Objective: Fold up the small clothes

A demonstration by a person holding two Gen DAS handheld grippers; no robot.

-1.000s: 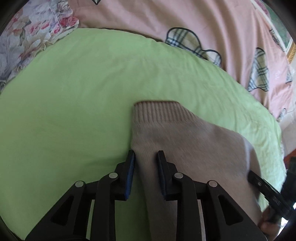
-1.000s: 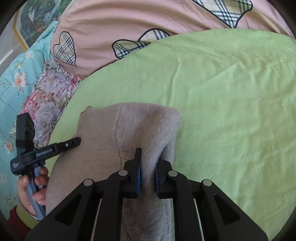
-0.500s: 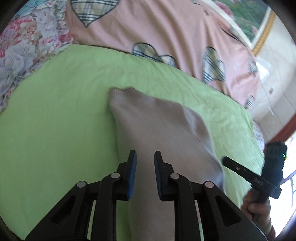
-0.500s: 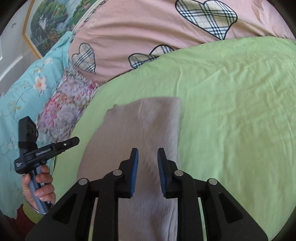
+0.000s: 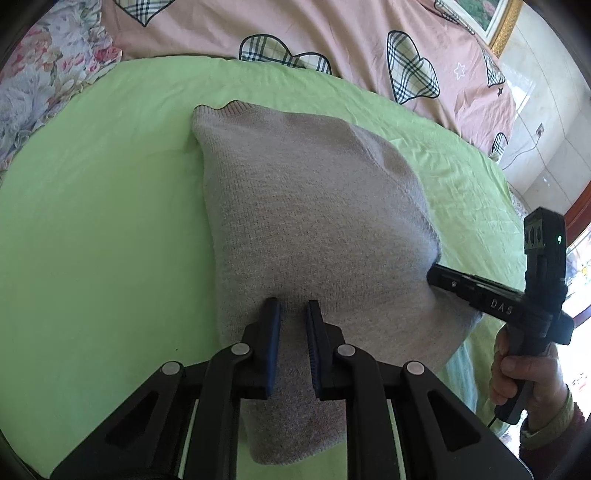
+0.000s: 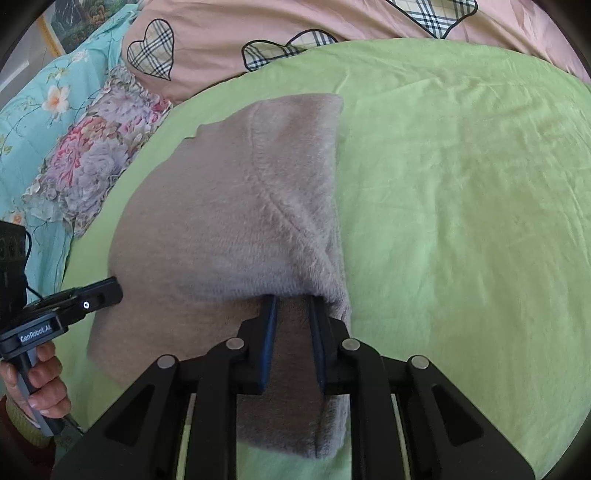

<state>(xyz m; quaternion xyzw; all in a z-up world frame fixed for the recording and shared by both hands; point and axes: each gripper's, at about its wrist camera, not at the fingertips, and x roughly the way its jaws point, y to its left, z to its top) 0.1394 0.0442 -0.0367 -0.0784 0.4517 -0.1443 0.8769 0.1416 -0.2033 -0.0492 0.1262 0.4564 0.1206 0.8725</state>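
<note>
Beige knit garment (image 5: pixel 314 221) lay folded over on the green sheet (image 5: pixel 92 221) of the bed, toward its near edge, ribbed hem pointing at the pink quilt (image 5: pixel 332 29) along the far side. Left claw (image 5: pixel 293 332) sat low over the garment's near end, fingers parted a little with the knit lying under the gap, gripping nothing. Right claw (image 6: pixel 291 325) likewise narrowly parted, its fingertips tucked just under the lip of the fuzzy upper flap (image 6: pixel 280 192), not pinching it as far as could be seen. In the left view the right claw's side came in at the garment's right edge, touching the fabric; in the right view the left claw (image 6: pixel 107 291) rested at the garment's left edge. Judged the step in hand to be settling the fold and choosing the next grip. To do it well: close on both near corners evenly, take both layers together so the flap doesn't slide, lift only slightly, and carry the near end toward the hem in one motion, keeping side edges aligned. Floral pillow (image 6: pixel 96 162) lay off the sheet's left edge, well apart.
</note>
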